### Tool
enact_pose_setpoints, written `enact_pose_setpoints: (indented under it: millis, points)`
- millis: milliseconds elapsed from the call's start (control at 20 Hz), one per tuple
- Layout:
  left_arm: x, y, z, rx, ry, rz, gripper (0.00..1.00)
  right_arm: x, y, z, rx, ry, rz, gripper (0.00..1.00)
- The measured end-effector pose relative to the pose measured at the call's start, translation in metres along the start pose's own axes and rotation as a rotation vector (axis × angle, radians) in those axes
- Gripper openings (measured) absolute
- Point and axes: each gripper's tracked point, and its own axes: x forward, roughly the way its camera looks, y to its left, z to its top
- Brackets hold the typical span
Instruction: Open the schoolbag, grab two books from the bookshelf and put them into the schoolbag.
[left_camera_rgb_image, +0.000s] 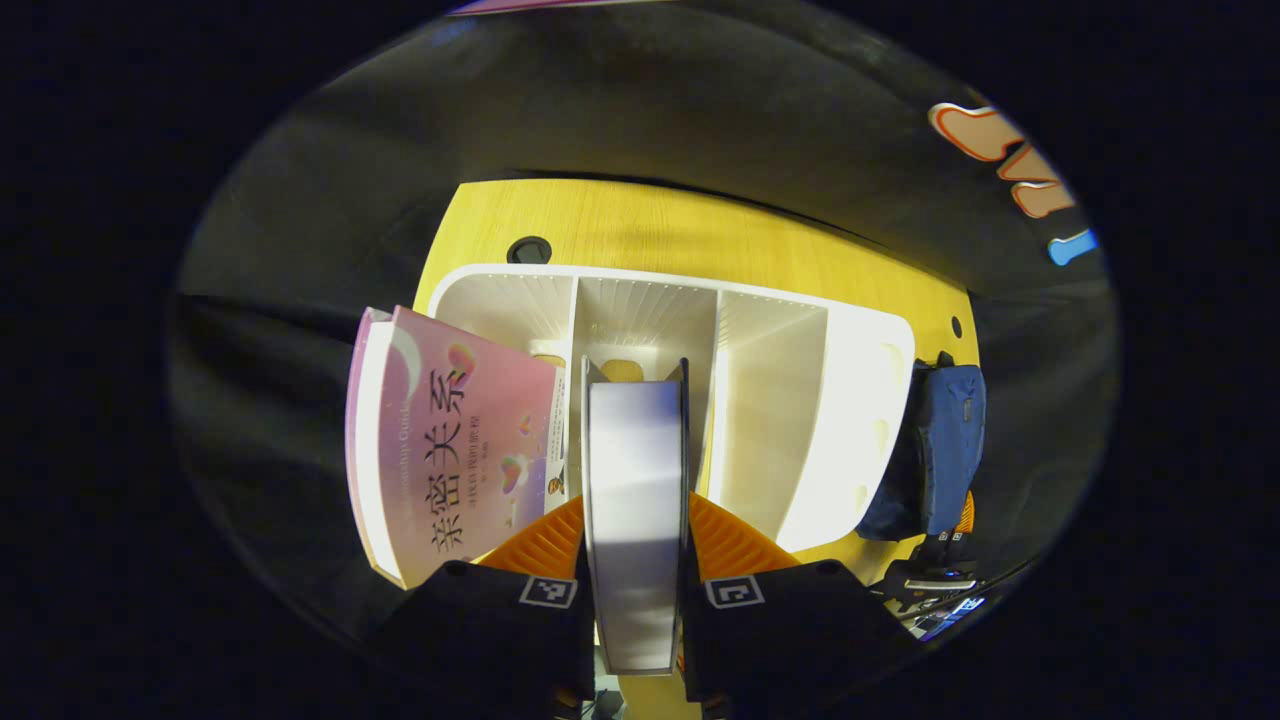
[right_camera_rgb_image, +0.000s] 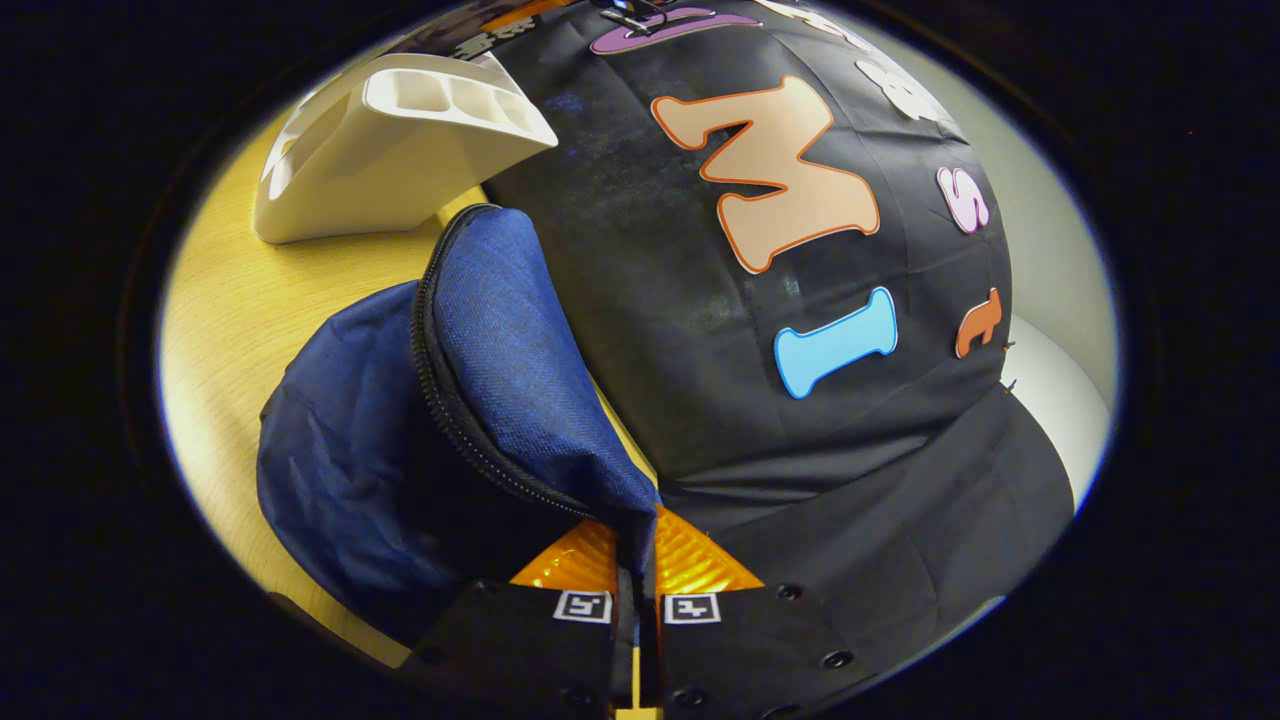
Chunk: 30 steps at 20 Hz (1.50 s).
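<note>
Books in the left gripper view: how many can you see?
2. A grey-edged book clamped in the left gripper above the white bookshelf; a pink-covered book leaning at the bookshelf's left. Others may be hidden.

blue schoolbag (right_camera_rgb_image: 400, 420), pink book (left_camera_rgb_image: 450, 440), white bookshelf (left_camera_rgb_image: 760, 400)

Woven cloth schoolbag (right_camera_rgb_image: 370, 450), glossy book (left_camera_rgb_image: 455, 440)

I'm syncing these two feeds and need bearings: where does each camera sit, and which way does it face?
Left gripper view: rides the left gripper, looking down on the white bookshelf; its fingers clamp a grey book, with a pink book beside.
Right gripper view: rides the right gripper, facing the booth wall; its fingers pinch the blue schoolbag flap.
Shared: bookshelf, schoolbag, wooden table.
</note>
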Motion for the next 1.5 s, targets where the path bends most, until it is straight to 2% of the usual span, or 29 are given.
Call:
enact_pose_setpoints:
  millis: [400, 650, 850, 1050, 1200, 1350, 1500]
  points:
    - [-0.086, -0.003, 0.000, -0.008, -0.163, -0.045, 0.32, 0.000, -0.004, -0.001, 0.026, -0.013, 0.000, 0.05]
    - [-0.127, 0.002, -0.006, -0.078, -0.274, -0.091, 0.30, -0.004, -0.009, -0.005, 0.052, -0.016, -0.005, 0.05]
    - [-0.152, -0.014, -0.021, -0.143, -0.361, -0.206, 0.30, -0.004, -0.016, -0.006, 0.076, -0.017, -0.005, 0.04]
    - [-0.157, -0.047, -0.042, -0.200, -0.436, -0.387, 0.30, -0.003, -0.024, -0.008, 0.110, -0.011, -0.009, 0.05]
    - [-0.146, -0.074, -0.055, -0.229, -0.462, -0.493, 0.30, -0.002, -0.027, -0.006, 0.131, -0.007, -0.005, 0.07]
    - [-0.130, -0.103, -0.073, -0.248, -0.466, -0.599, 0.30, -0.003, -0.033, -0.008, 0.158, 0.001, -0.001, 0.04]
    - [-0.108, -0.142, -0.087, -0.215, -0.455, -0.694, 0.30, -0.003, -0.037, -0.010, 0.202, 0.011, 0.003, 0.04]
